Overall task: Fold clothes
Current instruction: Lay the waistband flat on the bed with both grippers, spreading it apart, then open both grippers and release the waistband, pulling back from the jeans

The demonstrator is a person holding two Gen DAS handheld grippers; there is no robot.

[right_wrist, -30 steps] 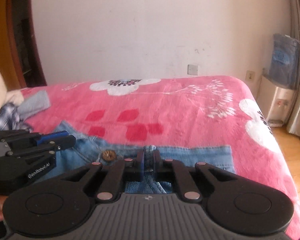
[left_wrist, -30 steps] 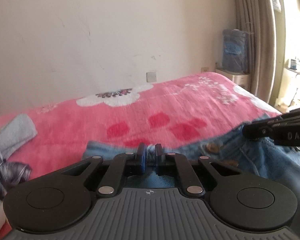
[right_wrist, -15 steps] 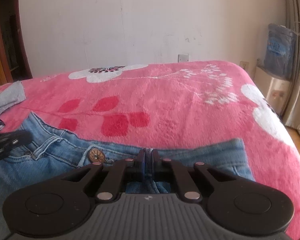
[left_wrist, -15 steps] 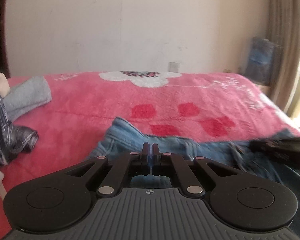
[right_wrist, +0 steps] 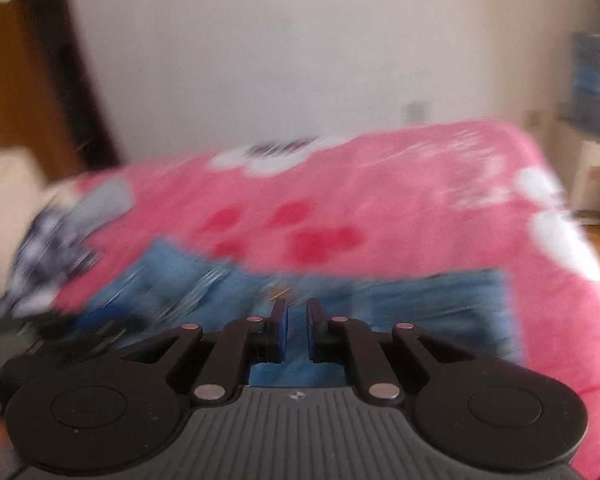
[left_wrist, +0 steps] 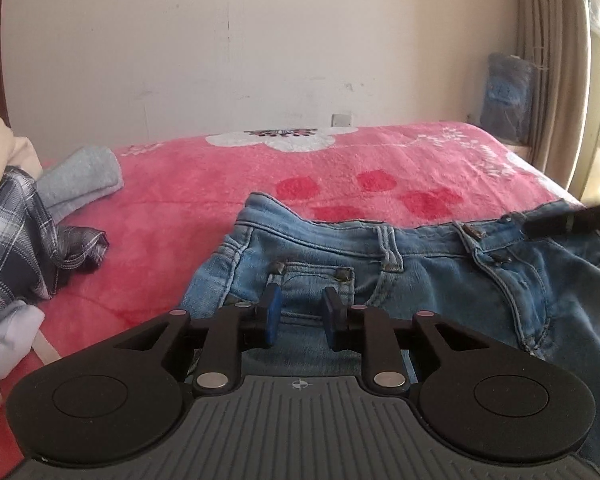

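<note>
Blue denim jeans (left_wrist: 380,280) lie waistband-crosswise just ahead of left hand-held gripper (left_wrist: 300,314), jaws opening, nothing pinched; right hand-held gripper (right_wrist: 297,330) narrowly parted, opening

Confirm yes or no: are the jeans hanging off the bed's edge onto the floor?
No, the jeans lie spread flat on the pink blanket.

My left gripper (left_wrist: 299,316) has black linkage arms with silver rivets, blue pads (left_wrist: 272,314) on its fingers, two round black discs and a ribbed grey base bearing a small crosshair mark; my right gripper (right_wrist: 297,330) looks identical.
</note>
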